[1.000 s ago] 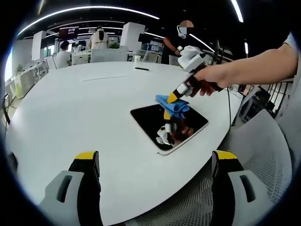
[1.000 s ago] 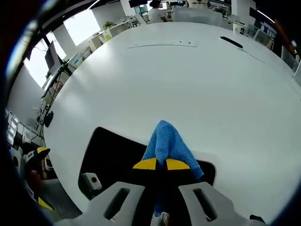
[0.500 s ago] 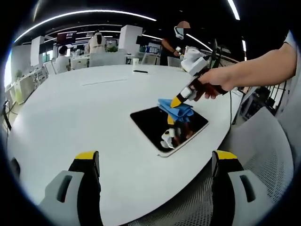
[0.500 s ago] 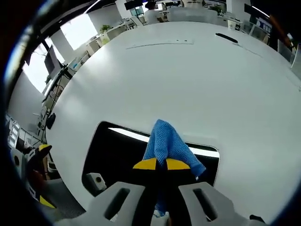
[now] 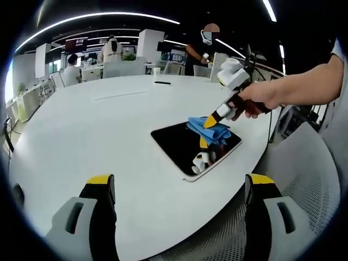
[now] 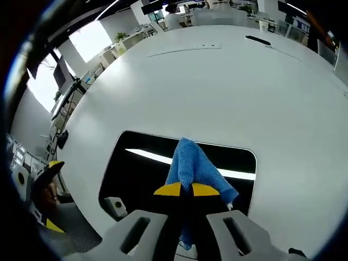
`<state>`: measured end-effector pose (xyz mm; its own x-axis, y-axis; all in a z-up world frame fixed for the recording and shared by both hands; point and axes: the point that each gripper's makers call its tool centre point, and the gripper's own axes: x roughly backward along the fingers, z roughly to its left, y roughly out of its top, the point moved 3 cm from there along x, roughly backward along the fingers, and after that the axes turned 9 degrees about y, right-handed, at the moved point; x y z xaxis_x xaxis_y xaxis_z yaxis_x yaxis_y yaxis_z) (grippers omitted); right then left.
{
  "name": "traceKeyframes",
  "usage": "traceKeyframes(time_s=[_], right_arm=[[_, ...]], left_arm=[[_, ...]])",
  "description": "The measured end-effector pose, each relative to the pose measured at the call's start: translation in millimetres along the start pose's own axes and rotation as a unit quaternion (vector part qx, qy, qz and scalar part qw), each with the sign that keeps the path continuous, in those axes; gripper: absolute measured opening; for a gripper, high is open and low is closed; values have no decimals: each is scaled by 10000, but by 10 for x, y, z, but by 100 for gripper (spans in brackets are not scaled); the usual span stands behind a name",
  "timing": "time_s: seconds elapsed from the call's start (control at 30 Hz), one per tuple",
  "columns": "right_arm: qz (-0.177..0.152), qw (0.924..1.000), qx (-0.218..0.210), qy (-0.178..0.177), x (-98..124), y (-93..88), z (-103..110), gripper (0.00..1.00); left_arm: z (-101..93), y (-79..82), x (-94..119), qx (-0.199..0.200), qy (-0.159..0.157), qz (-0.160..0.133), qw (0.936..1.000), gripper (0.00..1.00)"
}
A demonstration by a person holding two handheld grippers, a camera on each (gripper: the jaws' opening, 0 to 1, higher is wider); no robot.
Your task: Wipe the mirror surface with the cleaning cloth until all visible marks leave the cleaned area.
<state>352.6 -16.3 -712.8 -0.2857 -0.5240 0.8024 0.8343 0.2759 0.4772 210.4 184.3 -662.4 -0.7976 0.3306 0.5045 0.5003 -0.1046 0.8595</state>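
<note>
Mirror [image 6: 147, 168] near table [image 5: 81, 136] edge | right tongs [image 6: 187, 190] pinch cloth [image 6: 193, 166] | left tongs [image 5: 179, 182] wide

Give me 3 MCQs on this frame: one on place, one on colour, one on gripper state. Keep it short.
1. Where does the mirror lie?
A. on the white table near its edge
B. on a chair
C. on the floor

2. What colour is the cleaning cloth?
A. red
B. blue
C. green

3. How is the left gripper?
A. shut on the cloth
B. shut on the mirror
C. open, holding nothing

Answers:
1. A: the left gripper view shows the mirror flat on the white table, close to the near edge.
2. B: the cloth is blue in both views.
3. C: its jaws stand wide apart over bare table, while the right gripper pinches the cloth over the mirror.
</note>
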Motion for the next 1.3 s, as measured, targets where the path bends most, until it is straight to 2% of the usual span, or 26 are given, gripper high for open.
traceKeyframes(time_s=[0.83, 1.3], right_arm=[[-41, 9998, 29, 172, 141, -357, 129, 0], [-43, 9997, 30, 250, 195, -487, 192, 0]], left_arm=[[-29, 27, 31, -51, -46, -33, 10000, 99], [-23, 17, 27, -27, -48, 8, 10000, 99]])
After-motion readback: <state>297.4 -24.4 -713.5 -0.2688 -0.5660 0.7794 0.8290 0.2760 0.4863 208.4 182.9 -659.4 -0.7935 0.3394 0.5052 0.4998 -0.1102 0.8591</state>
